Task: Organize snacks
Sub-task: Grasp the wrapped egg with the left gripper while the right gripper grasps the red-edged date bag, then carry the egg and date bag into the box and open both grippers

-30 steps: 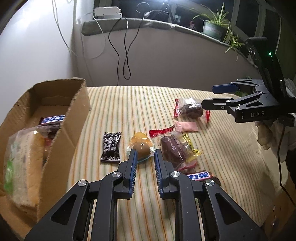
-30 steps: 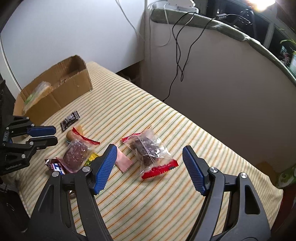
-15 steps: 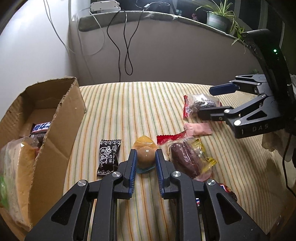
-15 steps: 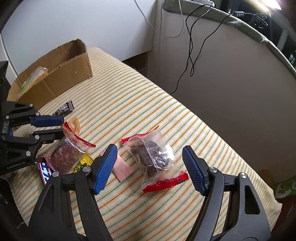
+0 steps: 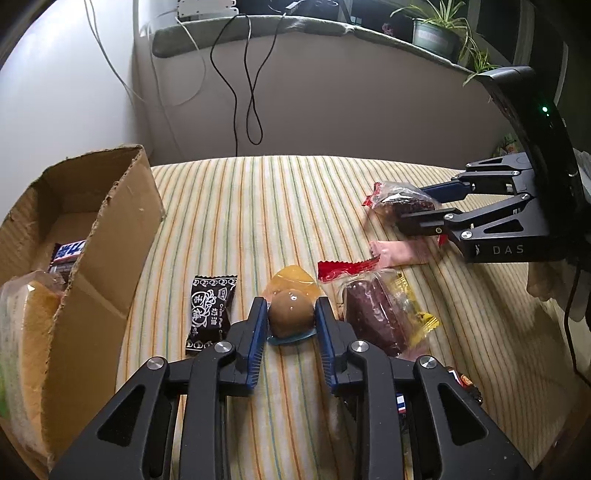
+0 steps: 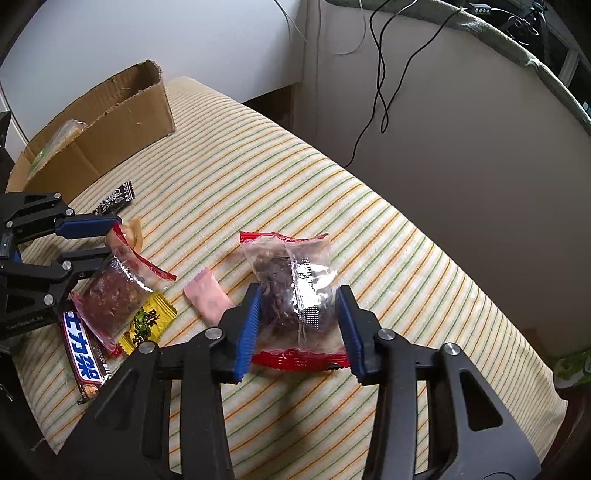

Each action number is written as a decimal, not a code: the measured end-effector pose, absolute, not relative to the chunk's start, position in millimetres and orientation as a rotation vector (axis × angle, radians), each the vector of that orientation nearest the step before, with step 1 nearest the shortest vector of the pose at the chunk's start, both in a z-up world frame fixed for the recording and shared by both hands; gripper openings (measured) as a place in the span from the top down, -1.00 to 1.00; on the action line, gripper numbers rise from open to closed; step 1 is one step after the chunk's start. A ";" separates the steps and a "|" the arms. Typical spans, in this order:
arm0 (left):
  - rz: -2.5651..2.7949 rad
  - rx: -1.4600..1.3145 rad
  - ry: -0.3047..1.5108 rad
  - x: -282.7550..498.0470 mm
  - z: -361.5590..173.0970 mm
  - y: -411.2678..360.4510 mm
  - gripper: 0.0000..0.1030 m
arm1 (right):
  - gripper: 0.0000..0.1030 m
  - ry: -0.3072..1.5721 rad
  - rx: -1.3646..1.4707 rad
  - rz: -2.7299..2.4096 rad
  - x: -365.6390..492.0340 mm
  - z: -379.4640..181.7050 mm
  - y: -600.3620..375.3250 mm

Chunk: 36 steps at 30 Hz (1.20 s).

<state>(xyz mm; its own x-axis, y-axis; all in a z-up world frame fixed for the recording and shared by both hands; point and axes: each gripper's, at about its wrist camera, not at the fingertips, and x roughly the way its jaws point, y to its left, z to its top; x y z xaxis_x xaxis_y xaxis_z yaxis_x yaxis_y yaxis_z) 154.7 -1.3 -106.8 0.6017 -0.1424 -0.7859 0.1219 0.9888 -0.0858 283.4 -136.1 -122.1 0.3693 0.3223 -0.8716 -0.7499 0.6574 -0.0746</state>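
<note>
Left gripper [image 5: 291, 320]: blue pads sat on either side of the round brown snack [image 5: 290, 318] in a clear wrapper with an orange top, touching its sides; jaws were opening slightly, snack between them, resting on the cloth.
Right gripper [image 6: 300, 314]: jaws were closing on the clear packet with red ends [image 6: 295, 291]; both blue pads were against its sides, dark snack inside.
Striped cloth [image 5: 258, 206]: yellow, orange and green stripes, covered the surface under all the loose snacks.
Cardboard box [image 5: 107, 236]: open, at the left edge of the cloth; held a bagged sandwich-like bread [image 5: 26, 332] and a blue-labelled bar [image 5: 68, 251].
Black candy wrapper [image 5: 209, 309]: flat on the cloth, just left of the left gripper, between it and the box.
Purple-brown snack packet [image 6: 110, 295]: red seal at top, just right of the round snack, lying over a yellow sachet [image 6: 147, 321].
Pink sachet [image 6: 207, 295]: on the cloth between the two packets, partly behind the right gripper's left finger.
Chocolate bar [image 6: 83, 358]: blue and white label, near edge of the cloth, beside the purple-brown packet.
Background: black cables [image 5: 247, 88] hung down the wall; potted plant [image 5: 439, 29] on the ledge.
</note>
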 end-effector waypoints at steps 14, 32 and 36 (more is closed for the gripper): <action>-0.141 -0.042 0.869 136.3 -92.0 4.3 0.53 | 0.22 0.926 -0.471 0.711 271.6 -101.1 -145.8; -0.116 -0.052 0.742 80.7 -46.7 19.3 0.53 | 0.22 0.832 -0.450 0.732 232.1 -51.8 -134.6; -0.099 -0.053 0.720 72.1 -36.5 30.0 0.53 | 0.22 0.814 -0.447 0.747 225.7 -44.8 -122.6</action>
<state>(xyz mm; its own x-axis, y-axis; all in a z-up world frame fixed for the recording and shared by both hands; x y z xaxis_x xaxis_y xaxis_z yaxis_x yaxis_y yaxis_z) 72.1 30.0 -36.5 0.7477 -0.1089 -0.6551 0.0724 0.9940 -0.0826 225.7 -122.6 -44.8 0.4581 0.4210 -0.7829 -0.7439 0.6637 -0.0784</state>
